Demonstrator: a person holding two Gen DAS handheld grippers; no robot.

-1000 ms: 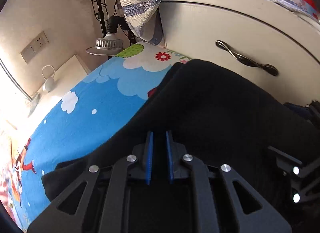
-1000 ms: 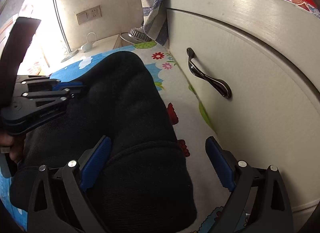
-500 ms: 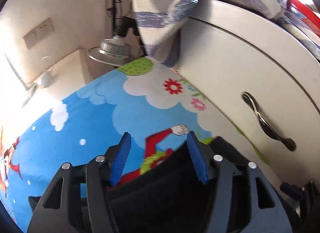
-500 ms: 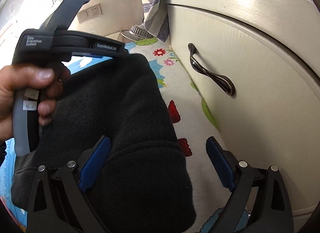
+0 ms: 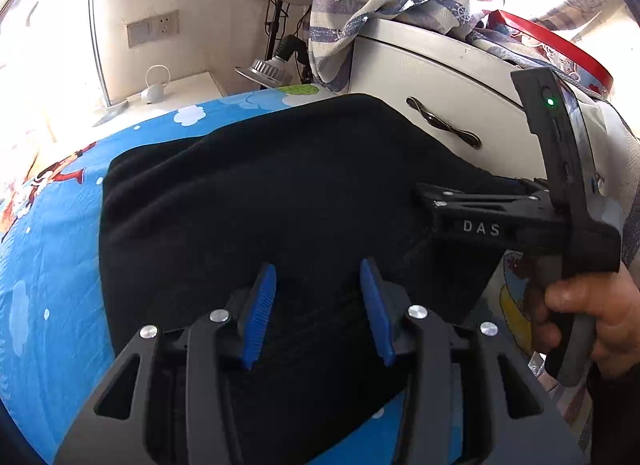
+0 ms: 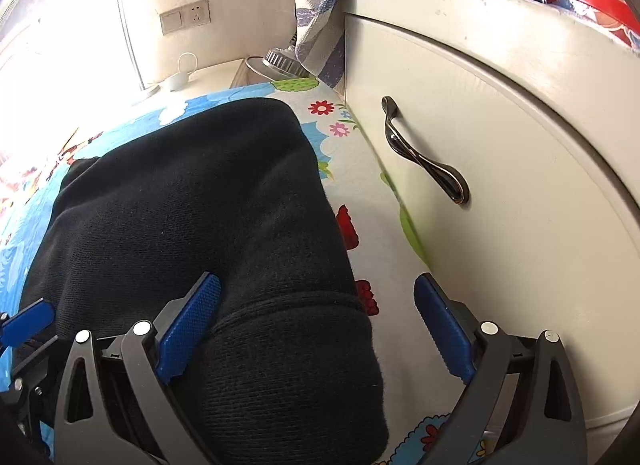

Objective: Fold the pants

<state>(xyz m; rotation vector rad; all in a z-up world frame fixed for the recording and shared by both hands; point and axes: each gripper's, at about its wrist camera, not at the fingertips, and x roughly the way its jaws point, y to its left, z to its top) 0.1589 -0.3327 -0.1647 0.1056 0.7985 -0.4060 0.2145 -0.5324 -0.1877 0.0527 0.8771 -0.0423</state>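
Observation:
Black folded pants (image 5: 280, 193) lie on a bright cartoon bedsheet (image 5: 52, 265). My left gripper (image 5: 317, 267) hovers over their near part with its blue pads apart; the jaws are closing, with only the cloth's flat surface under the gap and nothing pinched. My right gripper (image 6: 316, 281) stands wide open at the pants' (image 6: 180, 205) ribbed band (image 6: 300, 345), left pad over the cloth, right pad over bare sheet (image 6: 384, 233). In the left wrist view a hand (image 5: 592, 317) holds the right tool's body (image 5: 480, 225). One left fingertip (image 6: 30, 319) shows at the right wrist view's edge.
A white cabinet front (image 6: 520, 185) with a dark curved handle (image 6: 424, 161) rises close along the sheet's right edge. A striped cloth (image 5: 360, 5) hangs off its top. A lamp (image 5: 268, 67), wall socket (image 5: 152, 27) and white side table (image 5: 184, 85) stand behind.
The left gripper, nearly shut over the black cloth a second ago, opened at the pants' far end and has since drawn back over their near part. The right gripper has stayed put.

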